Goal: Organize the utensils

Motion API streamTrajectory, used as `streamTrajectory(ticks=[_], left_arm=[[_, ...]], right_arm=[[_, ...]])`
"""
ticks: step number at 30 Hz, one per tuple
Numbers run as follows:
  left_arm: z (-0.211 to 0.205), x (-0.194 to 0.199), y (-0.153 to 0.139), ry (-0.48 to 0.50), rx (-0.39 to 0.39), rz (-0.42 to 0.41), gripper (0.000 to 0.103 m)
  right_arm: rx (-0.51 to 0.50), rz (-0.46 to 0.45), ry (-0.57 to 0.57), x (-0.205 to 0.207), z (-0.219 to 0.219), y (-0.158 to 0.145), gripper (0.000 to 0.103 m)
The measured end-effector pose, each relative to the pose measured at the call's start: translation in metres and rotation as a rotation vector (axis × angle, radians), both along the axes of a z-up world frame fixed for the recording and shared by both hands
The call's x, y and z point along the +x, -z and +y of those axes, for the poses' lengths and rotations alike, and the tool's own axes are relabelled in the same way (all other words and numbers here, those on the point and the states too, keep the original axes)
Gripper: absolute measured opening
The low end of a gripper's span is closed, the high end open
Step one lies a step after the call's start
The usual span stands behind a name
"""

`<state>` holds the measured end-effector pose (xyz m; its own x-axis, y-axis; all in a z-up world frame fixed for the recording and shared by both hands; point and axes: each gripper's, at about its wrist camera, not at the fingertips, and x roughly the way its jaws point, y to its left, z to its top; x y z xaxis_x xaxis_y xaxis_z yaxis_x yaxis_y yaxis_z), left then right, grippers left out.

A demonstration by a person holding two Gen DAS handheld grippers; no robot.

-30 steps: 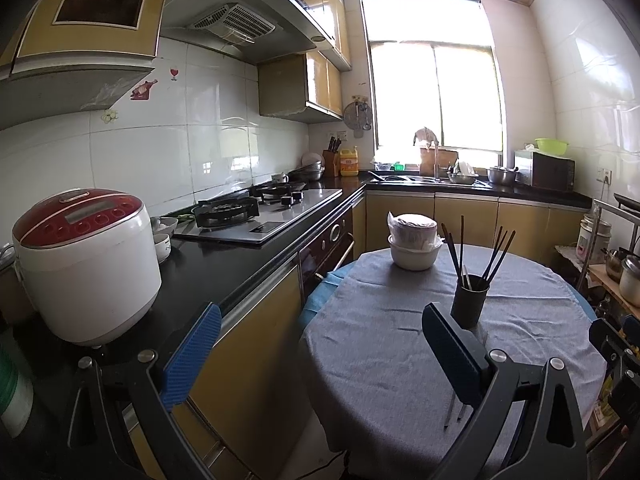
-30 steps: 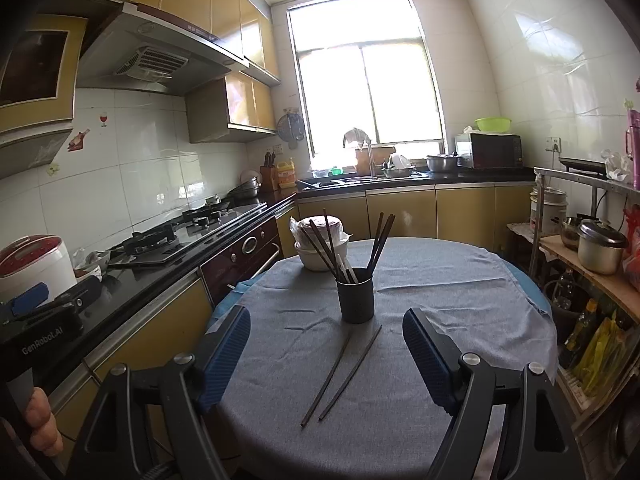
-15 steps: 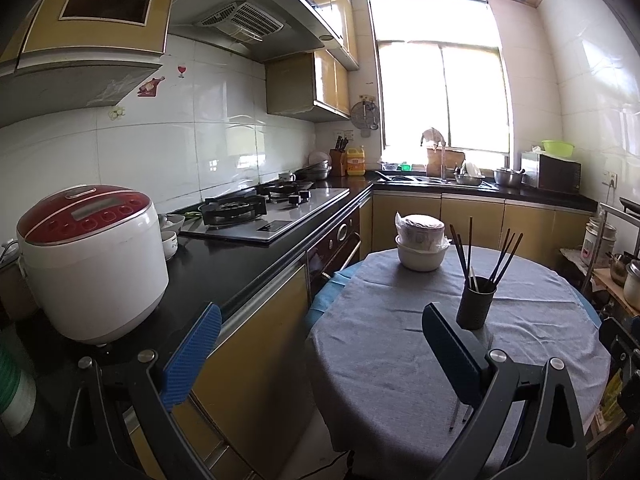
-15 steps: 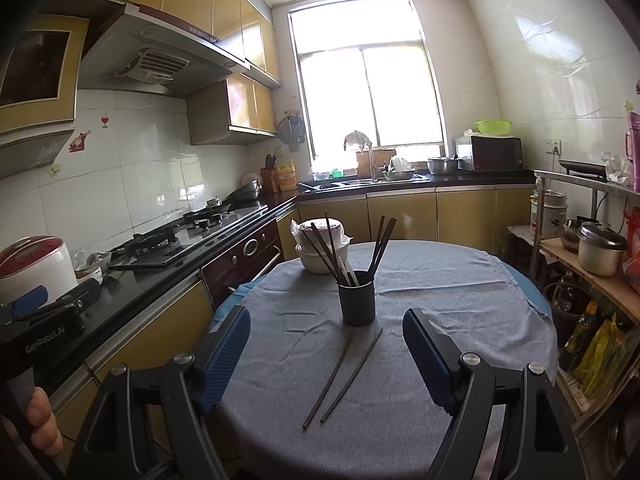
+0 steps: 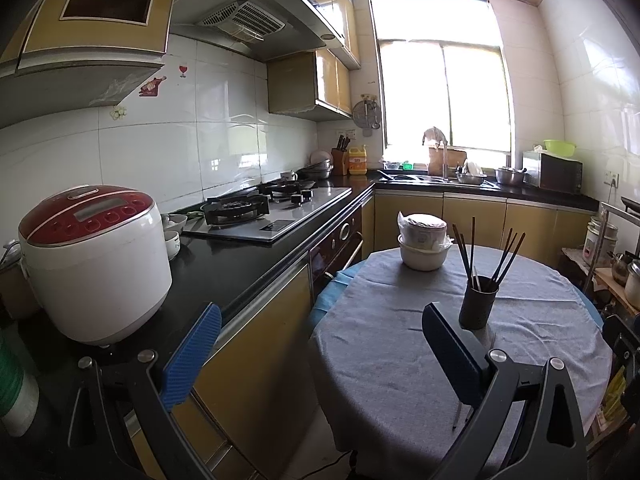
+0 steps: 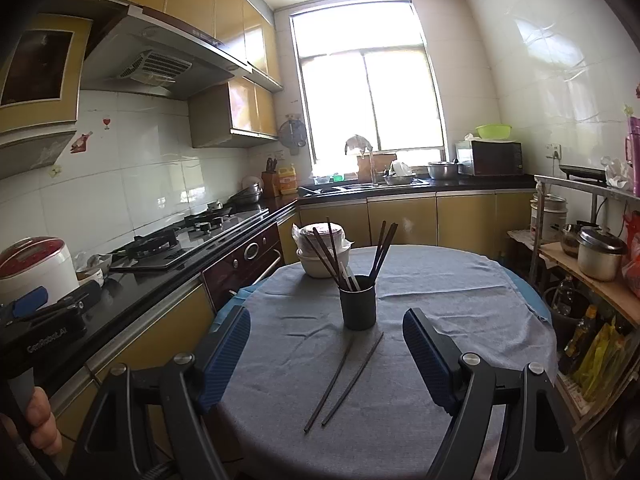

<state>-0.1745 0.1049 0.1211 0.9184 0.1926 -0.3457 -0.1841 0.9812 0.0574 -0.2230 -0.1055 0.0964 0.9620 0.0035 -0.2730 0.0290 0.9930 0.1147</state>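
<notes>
A dark utensil cup [image 6: 357, 302] holding several dark chopsticks stands mid-table; it also shows in the left wrist view [image 5: 478, 303]. Two loose chopsticks [image 6: 344, 376] lie side by side on the grey cloth in front of the cup. My right gripper [image 6: 326, 354] is open and empty, held above the table's near edge, with the loose chopsticks between its fingers in the view. My left gripper [image 5: 322, 354] is open and empty, off the table's left side beside the counter; it also shows at the left of the right wrist view [image 6: 44, 312].
The round table [image 6: 440, 304] carries stacked white bowls [image 6: 322, 252] behind the cup. A black counter [image 5: 224, 268] on the left holds a red-lidded rice cooker [image 5: 94, 260] and a gas stove [image 5: 256, 212]. A shelf with pots [image 6: 592, 256] stands at the right.
The left gripper has drifted back and left, so the table and cup sit further right in its view. The right gripper has barely moved. Both stay open.
</notes>
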Motion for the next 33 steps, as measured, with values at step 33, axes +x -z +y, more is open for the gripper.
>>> streamTrajectory(ticks=[33], left_arm=[[0.0025, 0.0009, 0.0055, 0.004, 0.008, 0.019, 0.1]], right_arm=[[0.012, 0.026, 0.003, 0.0014, -0.0014, 0.0038, 0.081]])
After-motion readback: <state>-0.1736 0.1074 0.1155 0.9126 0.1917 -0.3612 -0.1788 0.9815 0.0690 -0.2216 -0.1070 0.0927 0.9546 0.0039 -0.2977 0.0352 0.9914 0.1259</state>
